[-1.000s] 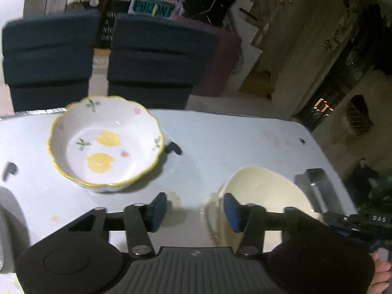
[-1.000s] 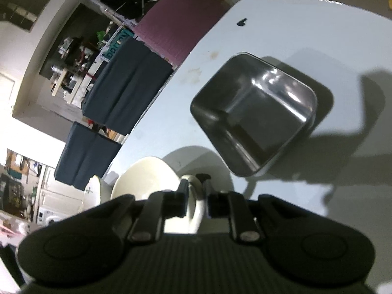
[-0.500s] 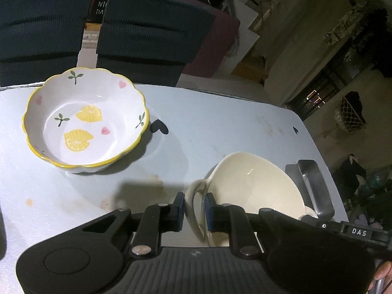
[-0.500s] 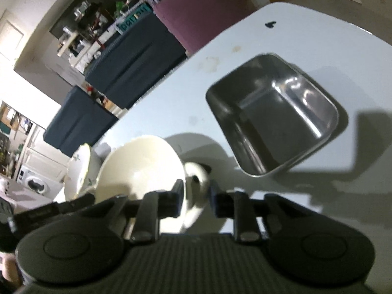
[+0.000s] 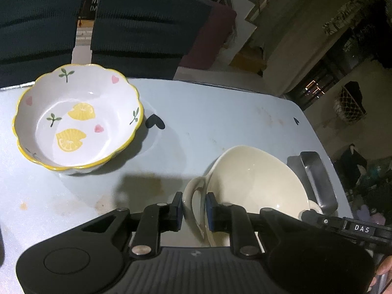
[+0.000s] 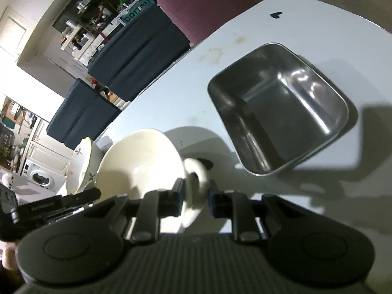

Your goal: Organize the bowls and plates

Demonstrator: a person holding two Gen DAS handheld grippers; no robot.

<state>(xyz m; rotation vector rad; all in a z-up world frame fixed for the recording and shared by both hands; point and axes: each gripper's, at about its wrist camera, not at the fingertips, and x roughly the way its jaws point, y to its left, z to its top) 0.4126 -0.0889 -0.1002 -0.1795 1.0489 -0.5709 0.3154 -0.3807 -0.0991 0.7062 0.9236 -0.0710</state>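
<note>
A cream bowl with a loop handle on each side sits at the near right of the pale blue table. My left gripper is shut on its left handle, with the pads pressing both sides of the loop. My right gripper is shut on the opposite handle of the cream bowl. A scalloped white bowl with lemons and a yellow rim stands empty at the far left, apart from both grippers. I cannot tell whether the cream bowl rests on the table.
An empty steel tray lies just right of the cream bowl, close to the table's right edge. Two dark blue chair backs stand behind the far edge. Small black heart marks and stains dot the tabletop.
My left gripper's jaws, open beside the cream bowl a second ago, have shut on its handle. The right gripper kept its grip while rolling slightly.
</note>
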